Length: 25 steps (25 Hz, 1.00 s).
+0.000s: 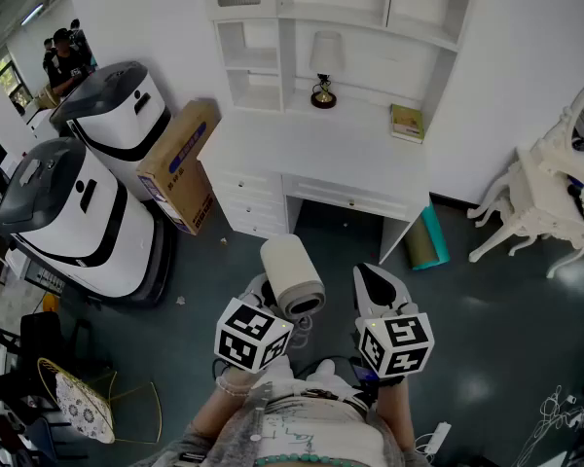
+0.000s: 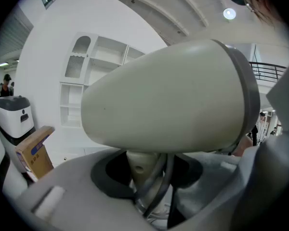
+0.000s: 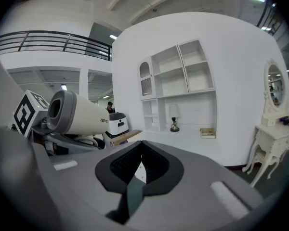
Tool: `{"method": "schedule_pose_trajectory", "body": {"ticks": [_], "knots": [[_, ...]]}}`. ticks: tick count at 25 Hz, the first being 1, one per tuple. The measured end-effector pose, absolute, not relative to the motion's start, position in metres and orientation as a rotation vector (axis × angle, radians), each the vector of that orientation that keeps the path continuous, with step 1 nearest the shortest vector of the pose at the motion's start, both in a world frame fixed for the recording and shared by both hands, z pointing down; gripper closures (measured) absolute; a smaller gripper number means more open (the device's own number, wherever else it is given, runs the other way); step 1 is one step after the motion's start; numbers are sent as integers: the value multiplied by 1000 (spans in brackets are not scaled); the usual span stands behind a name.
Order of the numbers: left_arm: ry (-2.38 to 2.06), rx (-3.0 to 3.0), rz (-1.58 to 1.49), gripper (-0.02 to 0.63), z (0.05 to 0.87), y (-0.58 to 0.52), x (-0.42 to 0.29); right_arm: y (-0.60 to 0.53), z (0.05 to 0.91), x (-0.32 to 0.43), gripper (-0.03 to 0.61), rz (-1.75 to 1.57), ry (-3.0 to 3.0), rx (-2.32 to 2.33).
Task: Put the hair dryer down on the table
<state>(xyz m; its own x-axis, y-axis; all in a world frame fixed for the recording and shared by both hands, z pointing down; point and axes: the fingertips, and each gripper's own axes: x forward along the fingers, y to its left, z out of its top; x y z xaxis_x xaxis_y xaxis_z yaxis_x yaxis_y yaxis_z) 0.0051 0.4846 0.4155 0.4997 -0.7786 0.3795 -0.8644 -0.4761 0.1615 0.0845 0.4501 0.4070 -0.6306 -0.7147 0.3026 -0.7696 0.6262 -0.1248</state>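
While desk [image 1: 321, 156] bears lamp [image 1: 323, 68], left gripper [image 2: 145, 184] clamps dryer [image 2: 168, 97].

Left claw [image 2: 145, 174] grips hair dryer [image 2: 164, 100]: smooth cream plastic with a satin sheen and a darker grey band at the rear end. Cord [image 2: 156, 177] between the pads is grey, slick and rubbery-looking. Both claw shells are matt grey plastic. Right claw [image 3: 138, 170] has black, finely ribbed pads. Ahead of the claws, table [image 1: 350, 163] is white-painted, smooth, low gloss. Left of left claw, box [image 1: 180, 168] is brown matt cardboard. Floor [image 1: 506, 329] is dark and polished, with light spots.
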Motion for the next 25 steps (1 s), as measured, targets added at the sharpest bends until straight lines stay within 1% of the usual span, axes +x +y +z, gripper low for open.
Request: {"method": "schedule_pose_trajectory", "body": {"ticks": [14, 25], "knots": [[-1375, 2398, 350, 445, 416, 483, 20, 446, 408, 98, 550, 357, -2633, 1211], [-1462, 2338, 335, 445, 420, 489, 25, 441, 412, 108, 551, 349, -2664, 1135]]}}
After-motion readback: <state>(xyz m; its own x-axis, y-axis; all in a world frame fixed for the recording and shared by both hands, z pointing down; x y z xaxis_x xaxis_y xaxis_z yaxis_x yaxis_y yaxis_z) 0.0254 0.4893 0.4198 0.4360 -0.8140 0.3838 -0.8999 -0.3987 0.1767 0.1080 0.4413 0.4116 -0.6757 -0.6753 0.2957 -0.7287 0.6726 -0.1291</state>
